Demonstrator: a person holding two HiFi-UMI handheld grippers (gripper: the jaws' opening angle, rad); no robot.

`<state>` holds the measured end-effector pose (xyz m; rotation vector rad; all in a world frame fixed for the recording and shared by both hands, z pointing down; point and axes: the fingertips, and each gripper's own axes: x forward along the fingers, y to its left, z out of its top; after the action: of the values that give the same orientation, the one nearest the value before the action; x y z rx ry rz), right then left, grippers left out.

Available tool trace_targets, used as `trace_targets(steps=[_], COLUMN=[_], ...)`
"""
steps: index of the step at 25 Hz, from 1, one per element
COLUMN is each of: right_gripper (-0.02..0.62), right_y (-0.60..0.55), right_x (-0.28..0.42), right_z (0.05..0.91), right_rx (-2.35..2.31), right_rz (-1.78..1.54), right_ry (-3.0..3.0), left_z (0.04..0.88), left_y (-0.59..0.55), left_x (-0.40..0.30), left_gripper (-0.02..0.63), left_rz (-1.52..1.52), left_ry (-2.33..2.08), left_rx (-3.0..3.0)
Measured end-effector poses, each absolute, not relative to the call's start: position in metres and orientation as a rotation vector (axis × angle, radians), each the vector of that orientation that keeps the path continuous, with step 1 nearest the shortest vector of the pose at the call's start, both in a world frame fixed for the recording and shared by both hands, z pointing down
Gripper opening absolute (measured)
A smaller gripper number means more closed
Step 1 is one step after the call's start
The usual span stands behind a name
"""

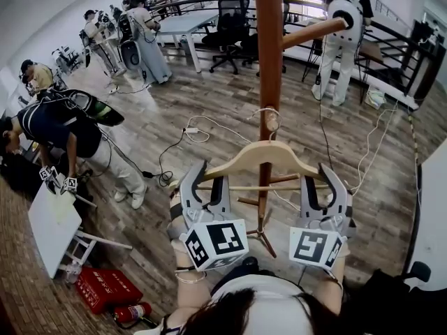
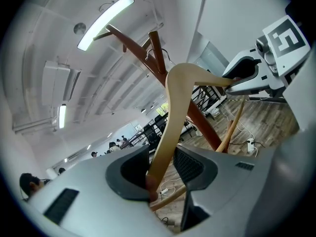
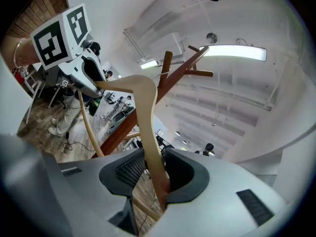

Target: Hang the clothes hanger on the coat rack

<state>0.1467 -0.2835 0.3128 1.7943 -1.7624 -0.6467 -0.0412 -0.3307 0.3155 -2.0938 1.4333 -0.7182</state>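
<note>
Clothes hanger (image 1: 269, 158) is up at the coat rack (image 1: 269, 47), held level in front of the pole, one tool on each end. Left tool (image 1: 207, 183) is closed down on the hanger's left arm tip; in the left gripper view the pale wood arm (image 2: 173, 117) runs straight between the ribbed pads (image 2: 190, 167), pinched tight, nothing else in there. Right tool (image 1: 323, 187) likewise: the right gripper view shows the jaws nipped onto the other arm end (image 3: 145, 117), wood touching both pads. Each tool's camera sees the other tool across the hanger, marker cube (image 2: 289, 36) upper right for one, marker cube (image 3: 59, 33) upper left for the other. The hanger's lower crossbar (image 1: 258, 185) spans between the two tools, crossing in front of the pole. Wire hook (image 1: 267, 114) sits right against the pole at a short stub peg (image 1: 271, 124); can't tell whether it's actually resting on the peg or just beside it. Rack branches (image 2: 143, 53) splay up toward the ceiling light (image 2: 106, 21). Rack feet stand on the wood floor (image 1: 209, 103), white cables (image 1: 202, 128) trailing near the base. Red case (image 1: 105, 288) and a fire extinguisher (image 1: 133, 313) lie on the floor well off to the left, people working further back.
</note>
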Motion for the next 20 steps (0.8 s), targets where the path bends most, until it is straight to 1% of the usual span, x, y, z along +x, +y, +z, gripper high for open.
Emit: trace_targets(steps=[20], right_gripper=[0.146], right_y=[-0.303], right_x=[0.147], right_z=[0.334], right_rx=[1.797], right_rz=[-0.575], right_ry=[-1.789], left_z=[0.335], left_y=[-0.349], left_x=[-0.041], left_gripper=[0.160], left_rz=[-0.785], left_ry=[1.412], left_rx=[-2.113])
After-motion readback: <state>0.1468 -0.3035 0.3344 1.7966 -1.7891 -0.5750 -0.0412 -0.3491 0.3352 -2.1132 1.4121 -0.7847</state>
